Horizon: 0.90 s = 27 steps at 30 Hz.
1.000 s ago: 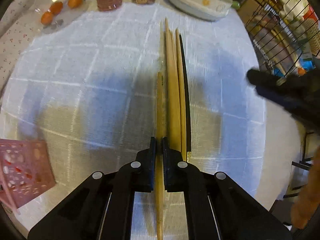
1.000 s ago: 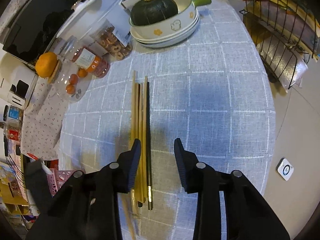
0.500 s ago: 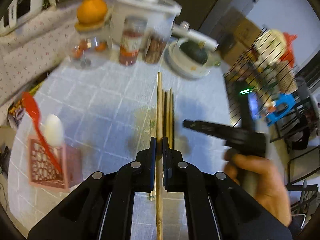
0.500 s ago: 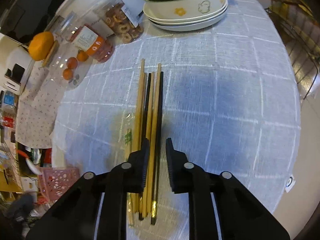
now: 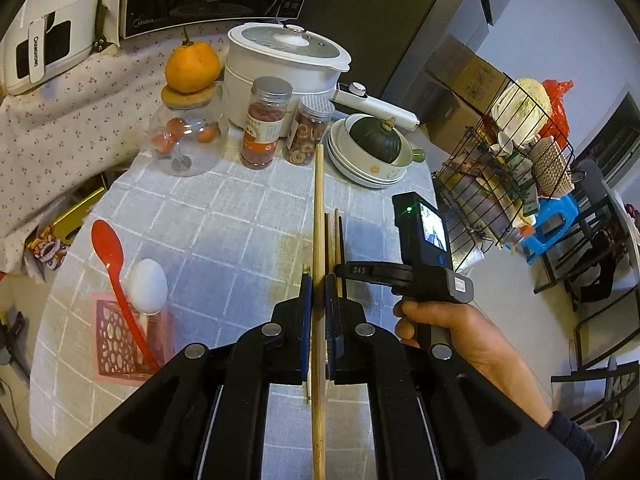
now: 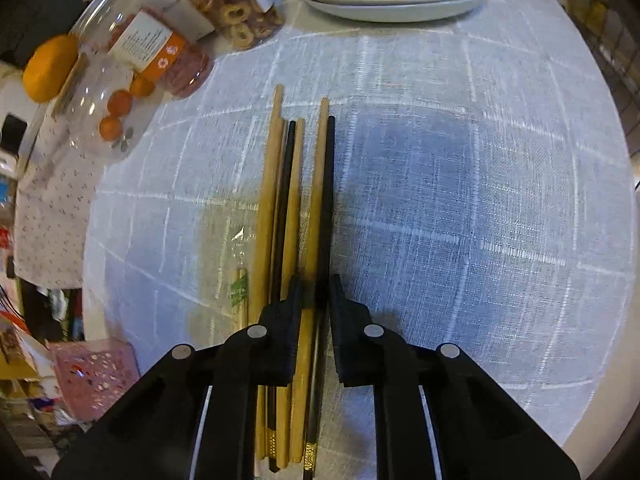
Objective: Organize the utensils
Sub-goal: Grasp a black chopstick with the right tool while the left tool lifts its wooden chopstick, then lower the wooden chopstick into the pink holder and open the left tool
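Note:
My left gripper (image 5: pixel 319 280) is shut on one light wooden chopstick (image 5: pixel 319 208), held up above the table and pointing away from me. Below it lie the other chopsticks (image 6: pixel 276 200), wooden and black, side by side on the checked cloth. My right gripper (image 6: pixel 315 284) points down at their right edge. Its pads are shut on a wooden chopstick (image 6: pixel 320 184) and a black chopstick (image 6: pixel 329 184), both still flat on the cloth. A pink perforated basket (image 5: pixel 128 336) at the left holds a red spoon (image 5: pixel 106 248) and a white spoon (image 5: pixel 147 284).
At the back stand a glass jar (image 5: pixel 188 140), two snack jars (image 5: pixel 264 128), a white cooker (image 5: pixel 284 64) and stacked dishes (image 5: pixel 360 168) with a green pumpkin. A wire rack (image 5: pixel 504 168) stands off the table's right edge. A wrapped chopstick pair (image 6: pixel 240 292) lies left of the pile.
My left gripper rose and tilted up, lifting its chopstick off the pile. My right gripper dropped toward the cloth and closed from wide apart onto the two rightmost chopsticks.

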### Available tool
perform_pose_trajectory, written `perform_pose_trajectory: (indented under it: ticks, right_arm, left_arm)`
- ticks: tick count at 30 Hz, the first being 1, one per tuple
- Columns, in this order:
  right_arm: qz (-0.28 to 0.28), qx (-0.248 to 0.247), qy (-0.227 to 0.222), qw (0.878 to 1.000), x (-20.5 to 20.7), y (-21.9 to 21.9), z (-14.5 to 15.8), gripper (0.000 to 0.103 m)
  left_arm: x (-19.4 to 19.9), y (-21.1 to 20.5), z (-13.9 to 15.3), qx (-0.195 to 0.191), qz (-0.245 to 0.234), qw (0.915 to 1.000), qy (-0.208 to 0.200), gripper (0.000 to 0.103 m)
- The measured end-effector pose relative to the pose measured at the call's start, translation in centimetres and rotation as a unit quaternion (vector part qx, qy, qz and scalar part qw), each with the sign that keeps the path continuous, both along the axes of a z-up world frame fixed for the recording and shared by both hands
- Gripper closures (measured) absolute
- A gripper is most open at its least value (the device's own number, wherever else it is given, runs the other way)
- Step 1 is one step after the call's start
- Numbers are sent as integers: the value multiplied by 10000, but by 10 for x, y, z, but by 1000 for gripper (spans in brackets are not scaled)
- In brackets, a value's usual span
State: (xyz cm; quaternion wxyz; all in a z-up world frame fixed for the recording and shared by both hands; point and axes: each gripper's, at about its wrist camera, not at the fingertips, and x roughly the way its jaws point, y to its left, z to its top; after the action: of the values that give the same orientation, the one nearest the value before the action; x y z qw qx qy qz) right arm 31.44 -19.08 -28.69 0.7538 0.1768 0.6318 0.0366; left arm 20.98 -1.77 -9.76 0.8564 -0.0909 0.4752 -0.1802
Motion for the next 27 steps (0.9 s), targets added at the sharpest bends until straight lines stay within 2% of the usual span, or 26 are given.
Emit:
perform_pose_trajectory:
  ticks: [3, 4, 13, 17, 21, 27]
  right_arm:
    - [-19, 196, 108, 9997, -4, -6, -1, 91]
    - [-15, 187, 88, 9998, -3, -7, 0, 97]
    - [152, 29, 5, 9999, -3, 2, 8, 97]
    - [115, 128, -293, 9994, -4, -2, 29, 97]
    - [169, -26, -738, 9971, -6, 3, 55, 97]
    - [328, -222, -1375, 9897, -12, 9, 93, 97]
  left_arm:
    - [-1, 2, 2, 37, 12, 10000, -35, 98]
    - [-1, 3, 3, 40, 16, 10000, -57, 98]
    - [-2, 1, 4, 166, 25, 9998, -120, 98]
    - [-2, 7, 8, 123, 83, 9996, -226, 98]
    - [0, 18, 13, 21, 234, 9992, -336, 98]
    - [-2, 47, 29, -85, 521, 9957, -762, 98]
